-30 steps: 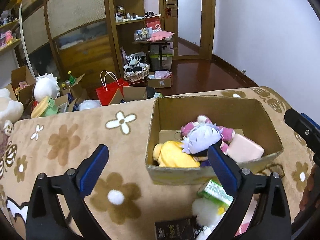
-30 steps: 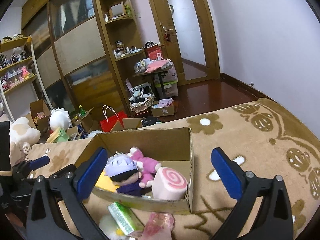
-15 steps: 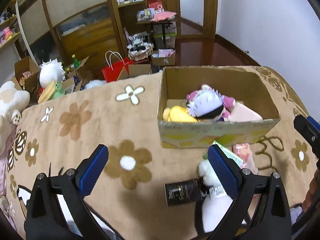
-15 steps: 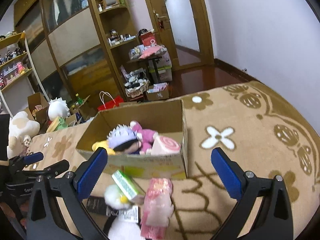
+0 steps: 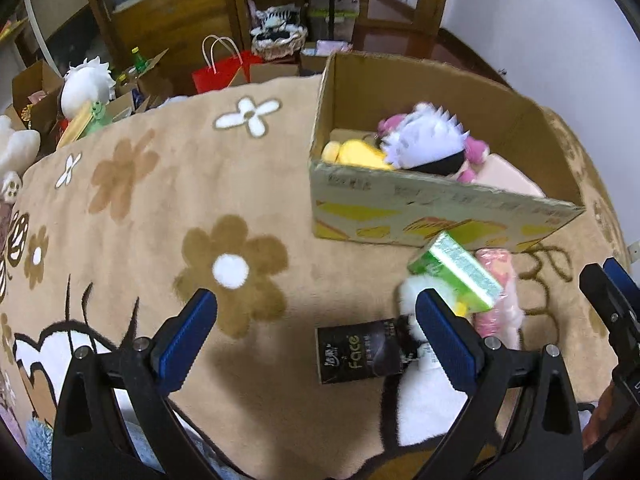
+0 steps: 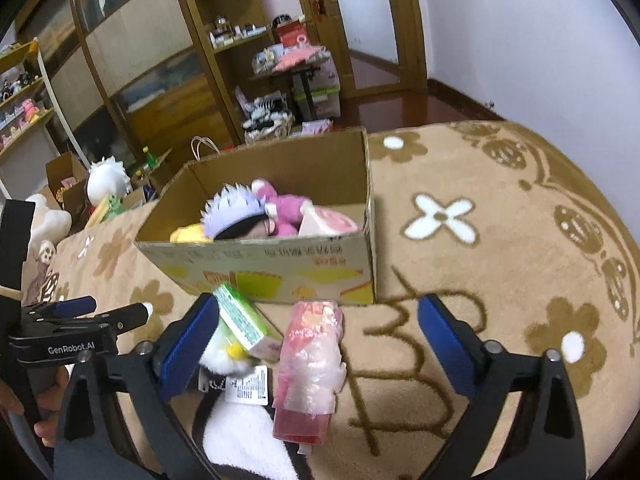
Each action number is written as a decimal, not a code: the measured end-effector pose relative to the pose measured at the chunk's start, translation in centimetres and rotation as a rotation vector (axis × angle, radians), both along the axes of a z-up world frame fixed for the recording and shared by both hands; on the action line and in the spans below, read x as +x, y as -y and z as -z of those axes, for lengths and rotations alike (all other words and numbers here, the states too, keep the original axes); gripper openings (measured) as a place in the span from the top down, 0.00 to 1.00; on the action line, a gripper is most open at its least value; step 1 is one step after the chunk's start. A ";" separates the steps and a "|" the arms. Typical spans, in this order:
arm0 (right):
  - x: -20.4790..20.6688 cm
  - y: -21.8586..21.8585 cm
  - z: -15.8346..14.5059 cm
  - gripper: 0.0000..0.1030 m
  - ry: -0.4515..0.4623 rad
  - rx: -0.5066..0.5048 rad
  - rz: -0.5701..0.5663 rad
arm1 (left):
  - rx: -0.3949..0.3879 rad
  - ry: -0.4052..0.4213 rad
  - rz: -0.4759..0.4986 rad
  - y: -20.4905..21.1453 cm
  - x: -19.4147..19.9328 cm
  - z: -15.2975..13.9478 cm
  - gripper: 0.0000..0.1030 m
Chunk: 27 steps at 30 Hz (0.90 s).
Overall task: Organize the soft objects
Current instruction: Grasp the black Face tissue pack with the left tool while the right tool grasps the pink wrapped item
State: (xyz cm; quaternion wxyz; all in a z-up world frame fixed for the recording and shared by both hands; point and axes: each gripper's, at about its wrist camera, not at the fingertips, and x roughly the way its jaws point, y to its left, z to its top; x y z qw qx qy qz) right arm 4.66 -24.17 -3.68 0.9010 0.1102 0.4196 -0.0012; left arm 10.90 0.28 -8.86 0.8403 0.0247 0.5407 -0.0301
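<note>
An open cardboard box (image 5: 432,216) (image 6: 280,264) on the flowered blanket holds a white-haired plush (image 5: 424,144) (image 6: 234,216), a yellow plush (image 5: 356,152), a pink plush (image 6: 280,212) and a pink swirl-roll cushion (image 6: 332,224). In front of it lie a green tissue pack (image 5: 456,276) (image 6: 240,316), a pink wrapped pack (image 6: 312,364) (image 5: 500,300), a black-and-white plush (image 5: 424,400) (image 6: 240,432) and a black "Face" pack (image 5: 356,356). My left gripper (image 5: 316,344) is open and empty above the blanket. My right gripper (image 6: 318,352) is open, with the pink pack below and between its fingers.
The tan flowered blanket (image 5: 160,208) covers the surface. Beyond its far edge stand boxes, a red bag (image 5: 224,72), a white plush (image 5: 86,84) and wooden shelves (image 6: 224,40). A white wall (image 6: 540,40) is at the right.
Both grippers have pulled back from the box towards me and tilted down. The loose items in front of the box have come fully into view. Both stay open.
</note>
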 end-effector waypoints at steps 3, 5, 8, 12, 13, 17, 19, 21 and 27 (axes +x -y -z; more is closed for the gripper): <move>0.6 0.0 1.6 0.05 -0.041 -0.004 0.008 | -0.008 -0.042 -0.010 -0.1 0.4 1.2 0.04; 1.0 0.0 2.3 0.07 -0.060 -0.004 0.011 | -0.018 -0.070 -0.019 -0.2 0.5 2.0 0.04; 1.5 0.0 3.4 0.09 -0.084 -0.007 0.012 | -0.027 -0.109 -0.026 -0.3 0.8 3.2 0.04; 2.1 -0.1 4.9 0.20 -0.124 0.001 -0.003 | -0.044 -0.156 -0.038 -0.3 1.1 4.6 0.04; 2.3 -0.2 5.4 0.24 -0.141 0.006 -0.013 | -0.045 -0.163 -0.040 -0.3 1.2 4.8 0.04; 2.7 -0.8 6.9 0.31 -0.182 0.001 -0.041 | -0.028 -0.192 -0.026 0.0 1.0 5.8 0.04; 2.9 -1.1 7.5 0.31 -0.200 -0.001 -0.054 | -0.027 -0.212 -0.020 0.3 0.9 6.4 0.04; 3.1 -1.3 8.1 0.31 -0.215 -0.008 -0.062 | -0.028 -0.232 -0.019 0.5 0.8 6.9 0.04; 3.3 -1.9 9.4 0.31 -0.256 -0.025 -0.079 | -0.054 -0.257 -0.033 0.6 1.0 7.8 0.04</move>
